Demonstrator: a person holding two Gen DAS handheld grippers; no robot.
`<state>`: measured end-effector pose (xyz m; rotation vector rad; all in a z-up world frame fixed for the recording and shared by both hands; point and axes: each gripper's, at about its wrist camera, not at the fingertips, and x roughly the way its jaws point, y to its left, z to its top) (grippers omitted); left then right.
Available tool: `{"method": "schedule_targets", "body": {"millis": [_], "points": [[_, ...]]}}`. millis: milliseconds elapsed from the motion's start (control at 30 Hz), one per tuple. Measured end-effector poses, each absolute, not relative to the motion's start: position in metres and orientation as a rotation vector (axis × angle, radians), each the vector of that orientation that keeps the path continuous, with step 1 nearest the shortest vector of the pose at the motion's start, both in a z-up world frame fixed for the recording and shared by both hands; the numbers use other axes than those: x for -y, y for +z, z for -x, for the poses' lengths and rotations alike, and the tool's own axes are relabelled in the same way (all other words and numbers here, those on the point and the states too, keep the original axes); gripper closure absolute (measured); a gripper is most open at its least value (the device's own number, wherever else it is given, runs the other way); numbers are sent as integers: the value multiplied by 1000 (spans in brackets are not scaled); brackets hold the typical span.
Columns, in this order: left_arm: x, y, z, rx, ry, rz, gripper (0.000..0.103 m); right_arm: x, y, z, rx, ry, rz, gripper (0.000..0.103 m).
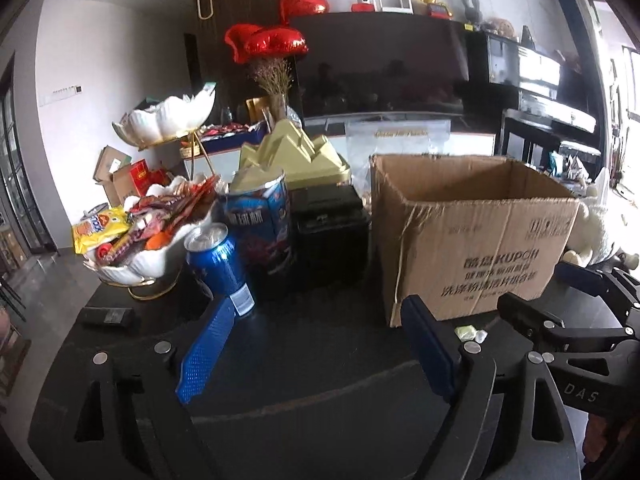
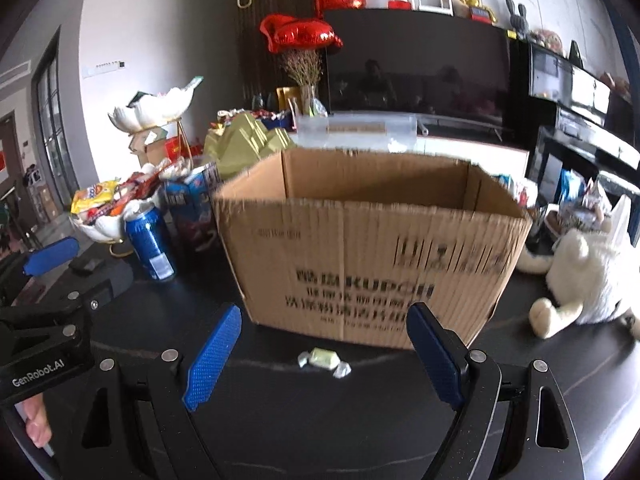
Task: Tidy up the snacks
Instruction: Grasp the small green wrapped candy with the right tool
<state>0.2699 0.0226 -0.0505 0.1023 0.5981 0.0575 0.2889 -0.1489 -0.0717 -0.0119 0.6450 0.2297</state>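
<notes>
left wrist view, left to right: at the left of the frame a white petal-shaped bowl (image 1: 132,268) is sitting on the dark bench (image 1: 312,344), heaped with snack packets (image 1: 136,220), with a second, upper white bowl (image 1: 168,120) standing above it on a gold stand. just right of the bowl a blue drink can (image 1: 220,268) is standing with a slight tilt, and behind it a tall blue snack canister (image 1: 262,220) is rising in front of a yellow-green moulded lid (image 1: 296,156) and a black box (image 1: 332,224). the left gripper (image 1: 316,344) is hovering over the bench at lower centre, its blue fingers (image 1: 208,352) spread wide with nothing between them. right of centre an open cardboard box (image 1: 472,240) is resting on the bench; what is inside cannot be seen. a wrapped pale-green candy (image 1: 466,333) is lying at the box's lower front edge, beside the right finger. at the far right the right gripper (image 1: 532,304) is entering the frame.

right wrist view, left to right: the left gripper (image 2: 52,256) is showing at the left edge. the right gripper (image 2: 320,356) is holding its jaws wide apart at lower centre, and the candy (image 2: 324,360) is lying on the bench between them, touching neither finger, just in front of the cardboard box (image 2: 372,248). a white plush toy (image 2: 592,272) is lying at the right edge.
</notes>
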Motion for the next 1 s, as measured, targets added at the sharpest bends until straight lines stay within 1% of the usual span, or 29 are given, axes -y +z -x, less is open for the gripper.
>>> {"method": "schedule_targets", "body": {"millis": [233,333,400,467,500,767,933,1000], "points": [[-19,-81,-285,-676,41,-81,17,146,-100,-302,-718,236,42,18],[-15,-91,-290,-696,48,-96,17,145,-114,-311,-769,255,49,26],[-13,-99,-294,-719,43,-93,17,143,-124,-317,-807,265,59,29],[-14,-106,-299,-736,44,-92,17,141,-132,-322,-840,277,73,37],[-15,-108,-301,-742,48,-94,17,140,-137,-325,-856,284,81,38],[-11,-126,-308,-783,51,-114,17,132,-158,-340,-912,303,136,48],[-10,-130,-310,-801,38,-104,17,125,-162,-347,-916,304,163,50],[-11,-130,-310,-803,40,-101,17,120,-163,-351,-920,310,177,53]]}}
